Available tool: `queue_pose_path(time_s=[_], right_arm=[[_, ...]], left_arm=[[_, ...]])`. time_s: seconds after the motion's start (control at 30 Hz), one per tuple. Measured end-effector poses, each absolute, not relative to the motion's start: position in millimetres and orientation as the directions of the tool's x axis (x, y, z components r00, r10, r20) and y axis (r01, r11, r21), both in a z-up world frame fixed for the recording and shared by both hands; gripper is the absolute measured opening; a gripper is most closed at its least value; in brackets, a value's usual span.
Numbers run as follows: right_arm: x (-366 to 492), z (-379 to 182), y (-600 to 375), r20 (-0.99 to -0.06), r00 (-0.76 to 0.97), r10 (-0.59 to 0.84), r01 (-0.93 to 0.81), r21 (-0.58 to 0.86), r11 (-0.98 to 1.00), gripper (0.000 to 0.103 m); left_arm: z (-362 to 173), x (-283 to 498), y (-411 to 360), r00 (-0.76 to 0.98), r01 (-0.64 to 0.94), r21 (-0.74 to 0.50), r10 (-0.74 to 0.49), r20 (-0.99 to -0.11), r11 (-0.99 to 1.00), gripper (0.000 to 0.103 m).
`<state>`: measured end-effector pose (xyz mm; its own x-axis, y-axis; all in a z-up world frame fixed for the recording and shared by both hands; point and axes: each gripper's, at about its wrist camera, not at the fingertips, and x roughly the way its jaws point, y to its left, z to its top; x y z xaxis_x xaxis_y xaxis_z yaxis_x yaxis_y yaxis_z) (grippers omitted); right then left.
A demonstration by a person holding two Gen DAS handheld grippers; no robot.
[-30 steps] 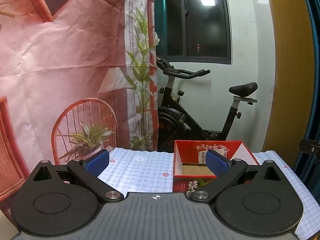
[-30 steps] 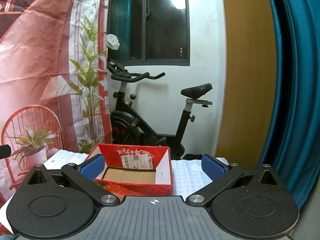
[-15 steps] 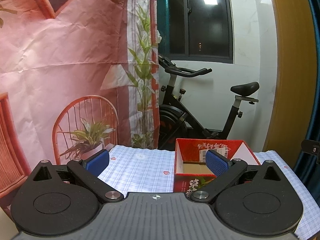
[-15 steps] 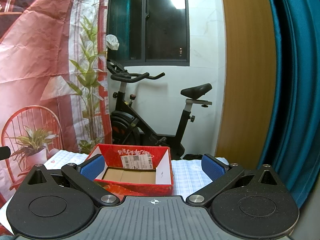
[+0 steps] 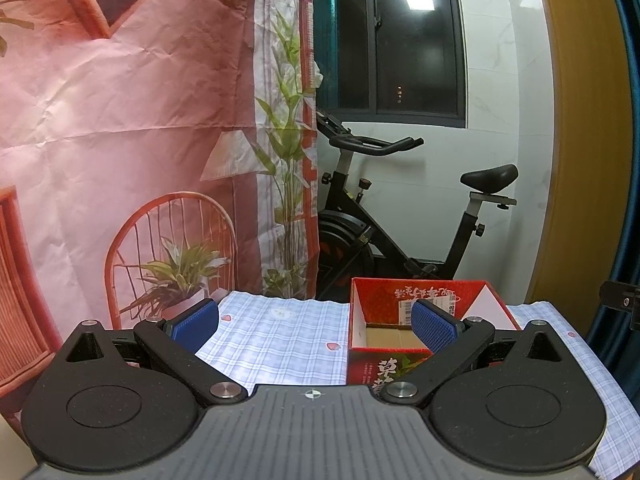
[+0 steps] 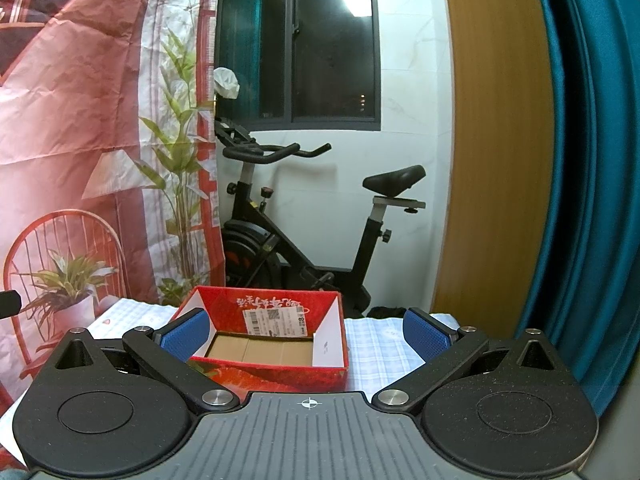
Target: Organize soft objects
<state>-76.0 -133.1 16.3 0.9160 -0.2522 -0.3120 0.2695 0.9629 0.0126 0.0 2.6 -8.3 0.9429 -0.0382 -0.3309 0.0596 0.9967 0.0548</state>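
Note:
A red cardboard box (image 5: 380,304) with an open top and a brown bottom stands on the checked tablecloth (image 5: 280,336); nothing shows inside it. In the right wrist view the same box (image 6: 276,304) sits straight ahead. My left gripper (image 5: 316,326) is open above the cloth, its right blue pad (image 5: 434,330) in front of the box's wall. My right gripper (image 6: 306,332) is open too, spread wider than the box, held above the table's near side. No soft object is in view.
A printed pink backdrop (image 5: 120,120) hangs along the left behind the table. A black exercise bike (image 5: 400,232) stands beyond the far edge, under a dark window. A teal curtain (image 6: 588,200) and a wooden panel (image 6: 492,140) close off the right side.
The left gripper's view has tilted slightly upward and shifted, so the box sits lower in its frame. The right gripper has hardly moved. Both stay open.

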Motion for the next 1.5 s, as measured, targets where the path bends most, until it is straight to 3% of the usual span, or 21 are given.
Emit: queue_pose_path(time_s=[1.5], right_arm=[[-75.0,1.4,-131.4,-0.308,0.926,-0.217,0.238,0.032,0.971,0.103]], left_arm=[[-29.0,2.2,1.3,0.943,0.075,0.100,-0.038,-0.331,0.992,0.103]])
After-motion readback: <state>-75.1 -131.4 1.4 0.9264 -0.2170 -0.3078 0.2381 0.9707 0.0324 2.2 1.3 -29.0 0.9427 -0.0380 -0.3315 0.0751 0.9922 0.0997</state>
